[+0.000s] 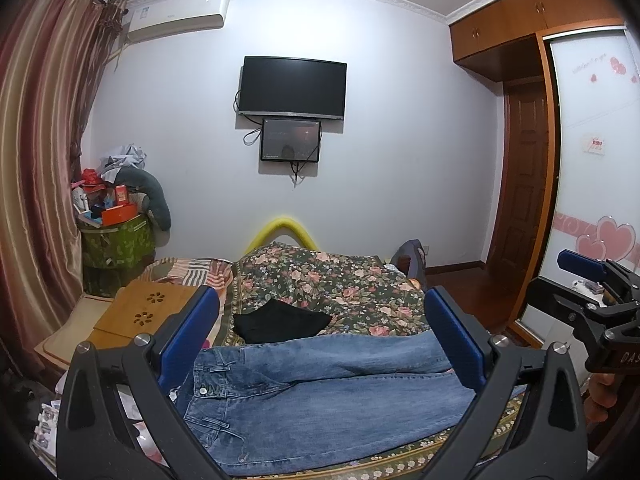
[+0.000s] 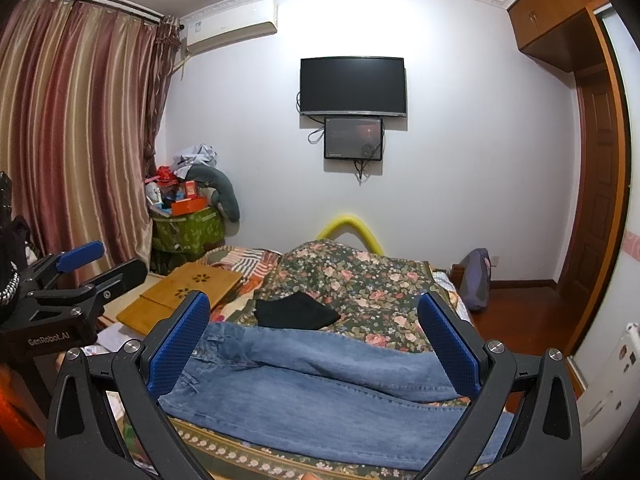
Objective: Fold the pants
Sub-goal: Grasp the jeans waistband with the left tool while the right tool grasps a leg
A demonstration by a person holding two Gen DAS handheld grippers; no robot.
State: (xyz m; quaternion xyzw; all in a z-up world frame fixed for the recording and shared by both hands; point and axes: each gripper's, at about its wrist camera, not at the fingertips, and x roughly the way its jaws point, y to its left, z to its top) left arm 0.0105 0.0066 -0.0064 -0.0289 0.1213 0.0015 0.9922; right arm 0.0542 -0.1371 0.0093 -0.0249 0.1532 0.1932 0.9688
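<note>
While the jeans [image 1: 320, 392] lie flat across the near end of the bed [image 1: 340, 284], waistband toward my left and legs running off to my right, I hold my left gripper [image 1: 320, 344] above them with its blue pads [image 1: 188, 336] spread wide and nothing between. My right gripper [image 2: 316, 344] hangs over the same denim, likewise spread apart and empty, clear of the cloth. A folded black garment [image 2: 296, 310] sits on the floral bedspread just beyond the jeans, and a wooden lap tray [image 2: 184, 292] rests at the bed's left side.
</note>
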